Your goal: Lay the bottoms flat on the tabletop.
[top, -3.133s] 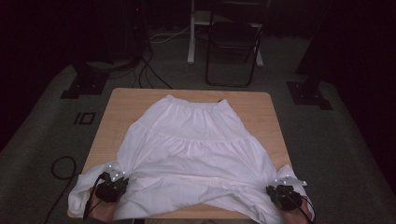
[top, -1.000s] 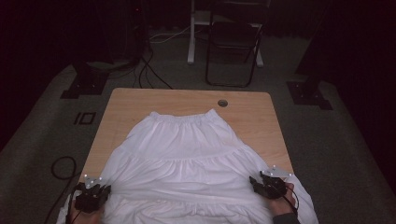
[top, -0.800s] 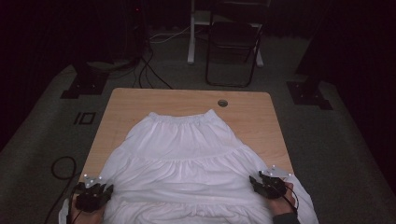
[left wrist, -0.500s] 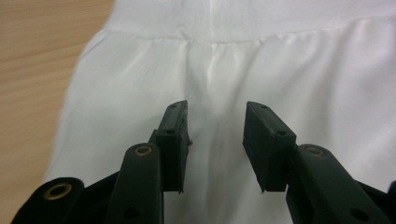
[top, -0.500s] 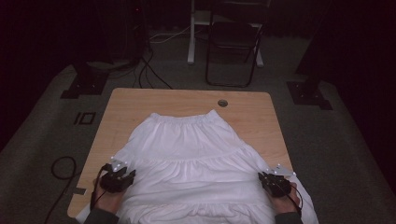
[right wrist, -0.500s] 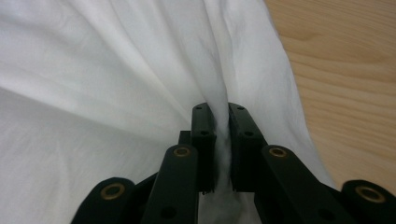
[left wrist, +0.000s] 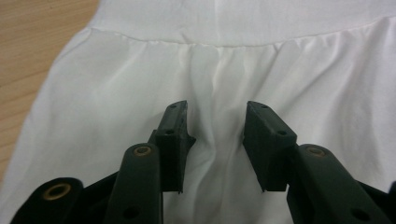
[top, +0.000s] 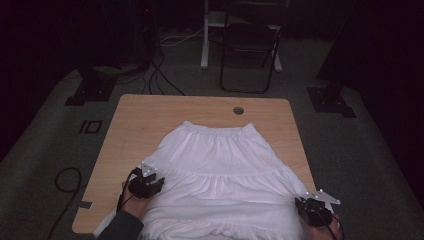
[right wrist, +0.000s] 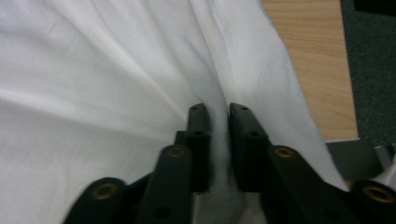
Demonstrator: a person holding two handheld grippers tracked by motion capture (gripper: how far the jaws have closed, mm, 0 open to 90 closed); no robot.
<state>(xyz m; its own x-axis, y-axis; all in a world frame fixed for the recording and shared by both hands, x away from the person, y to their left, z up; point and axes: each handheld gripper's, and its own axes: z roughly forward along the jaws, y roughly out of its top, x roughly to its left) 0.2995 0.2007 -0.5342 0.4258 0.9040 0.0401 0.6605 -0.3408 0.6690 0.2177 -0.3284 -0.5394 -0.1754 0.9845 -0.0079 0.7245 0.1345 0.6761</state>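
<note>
White skirt [top: 220,175], judged soft and light, is pinched at its edge by right gripper [right wrist: 219,116]; left gripper [left wrist: 215,126] is held spread above it.

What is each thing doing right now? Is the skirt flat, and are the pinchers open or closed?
White skirt: spread flat on the table, waistband at the far end, hem hanging over the near edge.
Left gripper: open, jaws apart over the cloth, nothing pinched.
Right gripper: jaws nearly together, a fold of the skirt pinched between them.
Table: far part bare wood, small round hole uncovered.
Folding chair: unfolded, standing behind the table.
</note>
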